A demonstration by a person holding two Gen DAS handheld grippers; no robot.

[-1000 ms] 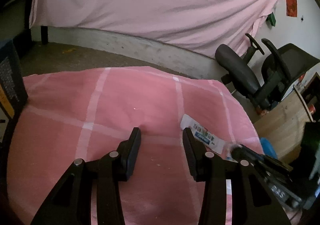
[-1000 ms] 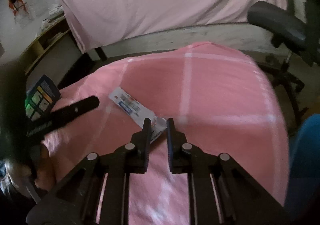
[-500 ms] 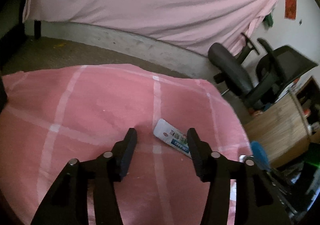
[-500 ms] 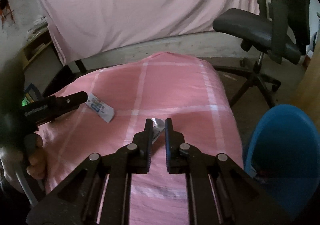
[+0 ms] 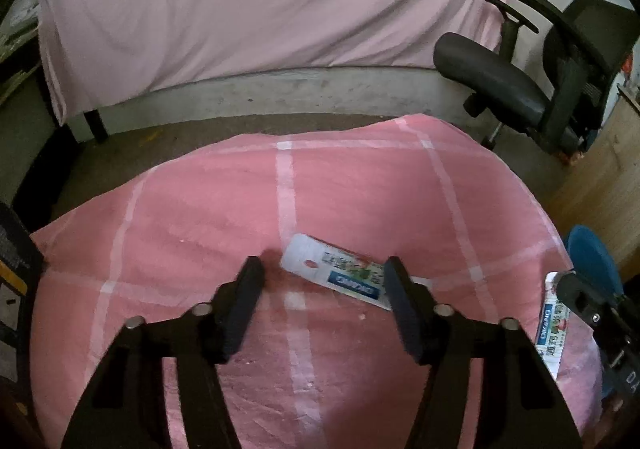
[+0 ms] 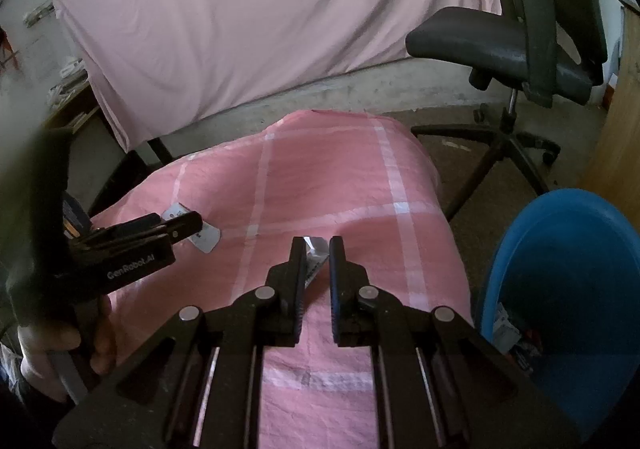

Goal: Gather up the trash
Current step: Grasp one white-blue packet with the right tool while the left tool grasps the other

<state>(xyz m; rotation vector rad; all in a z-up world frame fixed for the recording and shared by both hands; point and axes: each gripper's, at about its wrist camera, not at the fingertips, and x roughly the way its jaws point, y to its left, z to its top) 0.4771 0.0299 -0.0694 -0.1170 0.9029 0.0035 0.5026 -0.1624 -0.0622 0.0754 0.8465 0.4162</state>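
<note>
The right gripper point(image 6: 316, 249), jaws clamped on a wrapper point(image 6: 314, 253), must reach the blue bin point(image 6: 560, 289) at three o'clock. The left gripper point(image 5: 320, 281), whose jaws have just been closing but stand apart, straddles a second wrapper point(image 5: 340, 275).

The left gripper point(image 5: 322, 281) now straddles the flat wrapper point(image 5: 340, 277) that lay to its right a second ago, its jaws just closing without touching it, while the right gripper point(image 6: 316, 253) carries its clamped wrapper point(image 6: 316, 249) nearer the blue bin point(image 6: 568, 289).
</note>
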